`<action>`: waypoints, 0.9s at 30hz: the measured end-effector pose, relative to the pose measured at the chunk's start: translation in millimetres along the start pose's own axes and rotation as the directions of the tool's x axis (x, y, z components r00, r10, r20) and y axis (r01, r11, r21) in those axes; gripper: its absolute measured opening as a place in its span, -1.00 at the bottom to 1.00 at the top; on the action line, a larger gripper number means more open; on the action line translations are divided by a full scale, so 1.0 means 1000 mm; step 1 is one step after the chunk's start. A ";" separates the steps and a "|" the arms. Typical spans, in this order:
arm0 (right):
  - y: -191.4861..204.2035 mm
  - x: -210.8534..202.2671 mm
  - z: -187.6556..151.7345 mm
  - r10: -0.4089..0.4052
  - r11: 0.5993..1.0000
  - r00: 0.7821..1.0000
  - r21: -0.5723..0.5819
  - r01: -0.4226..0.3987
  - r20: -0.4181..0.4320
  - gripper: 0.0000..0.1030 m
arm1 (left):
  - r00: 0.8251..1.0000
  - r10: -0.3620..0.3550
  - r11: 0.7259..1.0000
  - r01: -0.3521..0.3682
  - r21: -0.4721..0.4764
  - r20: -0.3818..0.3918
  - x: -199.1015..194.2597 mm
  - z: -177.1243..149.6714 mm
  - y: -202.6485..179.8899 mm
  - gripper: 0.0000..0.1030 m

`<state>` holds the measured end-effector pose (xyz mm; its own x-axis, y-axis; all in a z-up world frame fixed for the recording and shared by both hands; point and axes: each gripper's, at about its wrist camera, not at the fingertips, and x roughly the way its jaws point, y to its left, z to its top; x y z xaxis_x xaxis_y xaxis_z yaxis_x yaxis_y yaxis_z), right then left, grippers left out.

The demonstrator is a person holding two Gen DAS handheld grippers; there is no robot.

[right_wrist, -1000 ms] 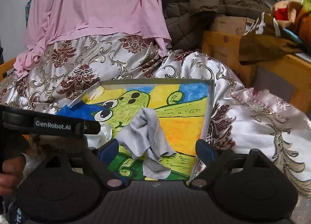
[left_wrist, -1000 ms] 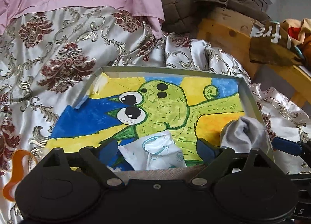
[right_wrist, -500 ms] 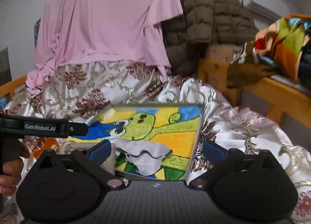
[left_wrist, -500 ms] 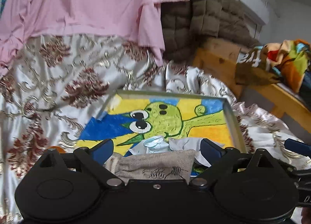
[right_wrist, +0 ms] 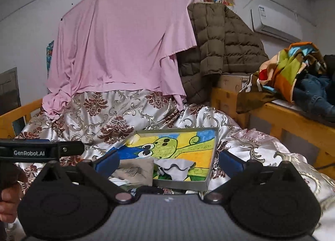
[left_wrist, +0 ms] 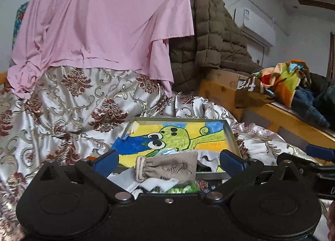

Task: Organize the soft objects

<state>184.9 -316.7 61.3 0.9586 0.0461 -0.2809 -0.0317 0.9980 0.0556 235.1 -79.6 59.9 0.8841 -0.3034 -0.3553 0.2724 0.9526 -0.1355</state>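
Observation:
A shallow metal tray (left_wrist: 229, 134) with a green cartoon drawing on its floor lies on the patterned bedspread; it also shows in the right wrist view (right_wrist: 211, 169). A beige drawstring pouch (left_wrist: 169, 166) lies over the tray's near edge, also in the right wrist view (right_wrist: 136, 170). A grey-white cloth (right_wrist: 178, 168) lies in the tray beside it, and shows in the left wrist view (left_wrist: 207, 156). A small white printed item (left_wrist: 167, 152) peeks out behind the pouch. My left gripper (left_wrist: 167, 158) is open and empty, back from the tray. My right gripper (right_wrist: 167, 160) is open and empty.
A floral satin bedspread (left_wrist: 69, 111) covers the bed. A pink sheet (right_wrist: 125, 42) and a brown quilted jacket (right_wrist: 222, 48) hang behind. A wooden bed frame (right_wrist: 289, 119) with piled clothes (right_wrist: 293, 73) stands on the right. The left gripper's body (right_wrist: 39, 150) is at the right view's left edge.
Both grippers have pulled back and up from the tray, so it looks smaller. The beige pouch now lies over the tray's near edge, in front of the white item.

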 end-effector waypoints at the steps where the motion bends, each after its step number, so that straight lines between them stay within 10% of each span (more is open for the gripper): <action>1: 0.003 -0.006 -0.001 0.001 1.000 1.000 -0.005 -0.001 0.003 0.99 | 1.000 -0.001 1.000 0.001 0.003 0.001 -0.007 -0.003 0.001 0.98; 27: 0.050 -0.068 -0.058 -0.034 0.998 0.998 -0.047 0.031 -0.055 0.99 | 0.998 0.001 0.997 0.004 0.072 -0.066 -0.091 -0.081 0.022 0.98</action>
<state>101.4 -267.2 27.9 0.9420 0.0145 -0.3353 -0.0150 0.9999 0.0012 130.1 -33.4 14.3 0.8573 -0.3032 -0.4160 0.3024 0.9506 -0.0696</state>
